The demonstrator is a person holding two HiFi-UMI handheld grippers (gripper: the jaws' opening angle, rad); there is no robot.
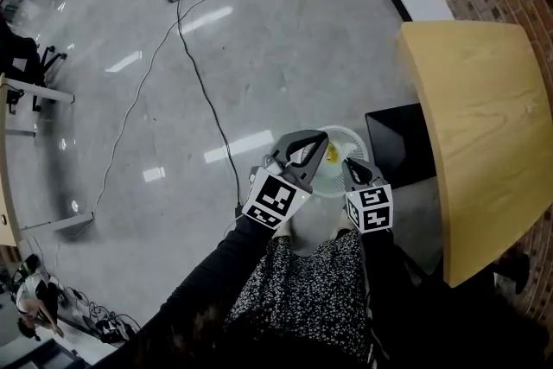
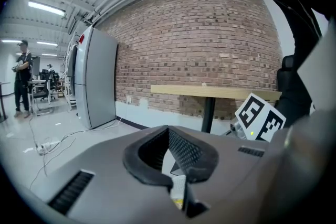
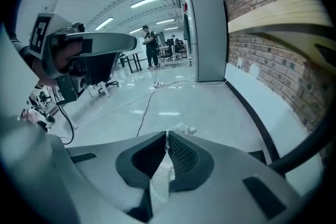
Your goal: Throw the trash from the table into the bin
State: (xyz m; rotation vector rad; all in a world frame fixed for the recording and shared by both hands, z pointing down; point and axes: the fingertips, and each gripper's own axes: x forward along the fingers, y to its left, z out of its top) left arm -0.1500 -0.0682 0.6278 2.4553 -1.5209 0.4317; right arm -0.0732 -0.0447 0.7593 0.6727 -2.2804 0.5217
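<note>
In the head view, your left tool [image 1: 320, 143] and right tool [image 1: 350, 167] hang over the white bin [image 1: 344, 136] near the worktop [image 1: 484, 125], with yellow trash [image 1: 331, 153] inside it. The left gripper view shows that tool clenched on nothing. In the right gripper view, the tool pinches a crumpled white scrap [image 3: 184, 128].

You held both grippers close in front of your torso, side by side and nearly touching, forearms in dark sleeves, left arm [image 1: 207, 283] and right arm [image 1: 386, 289] both reaching forward. Left gripper [image 1: 324, 138]: tips pointed away from you, tilted slightly down, jaws closed tip to tip, nothing seen between the pads. Right gripper [image 1: 350, 162]: pitched more steeply down, jaws closed together; a small crumpled white scrap [image 3: 185, 128] sat right at its tips, grip on it not confirmable. Both marker cubes faced up toward your head, left cube [image 1: 276, 197] and right cube [image 1: 370, 207].
</note>
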